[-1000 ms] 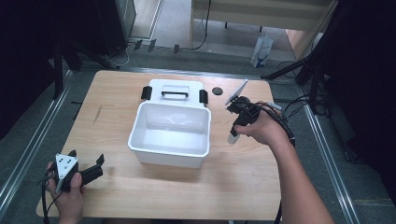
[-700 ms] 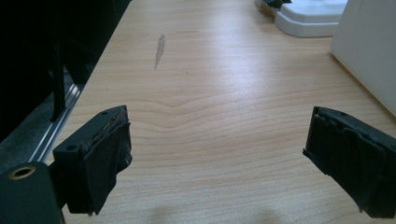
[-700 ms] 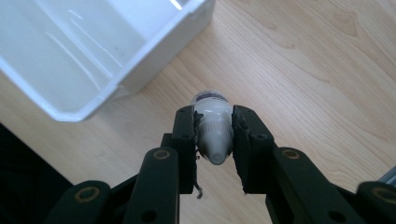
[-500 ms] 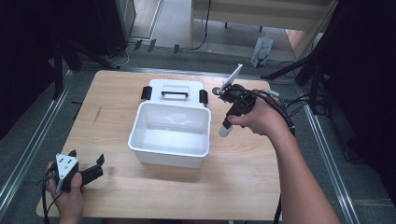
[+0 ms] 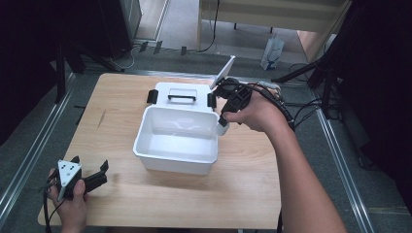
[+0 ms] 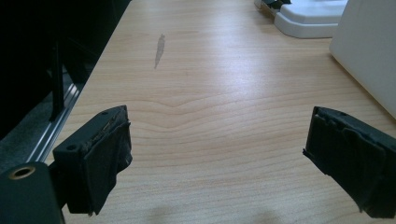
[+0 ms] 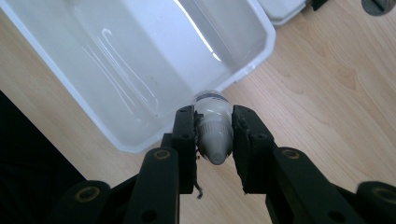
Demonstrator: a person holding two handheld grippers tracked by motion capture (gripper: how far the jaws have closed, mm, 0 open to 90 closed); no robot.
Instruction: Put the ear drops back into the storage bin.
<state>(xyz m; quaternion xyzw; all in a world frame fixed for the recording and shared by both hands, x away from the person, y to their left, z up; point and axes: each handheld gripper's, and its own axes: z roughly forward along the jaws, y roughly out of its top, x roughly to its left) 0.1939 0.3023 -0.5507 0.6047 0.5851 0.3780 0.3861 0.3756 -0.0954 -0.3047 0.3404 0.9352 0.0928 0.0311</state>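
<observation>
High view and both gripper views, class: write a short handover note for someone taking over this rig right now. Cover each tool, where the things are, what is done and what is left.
Right tool: shut on a small white bottle, held above the near right corner of the white bin.
Left tool: open, holding nothing, low over the table's near left corner.
Bin: open, nothing in it. Its lid lies on the table just behind it.
Done: bottle picked up.
Left, most likely: put the bottle in the bin and release, then perhaps fit the lid.
</observation>
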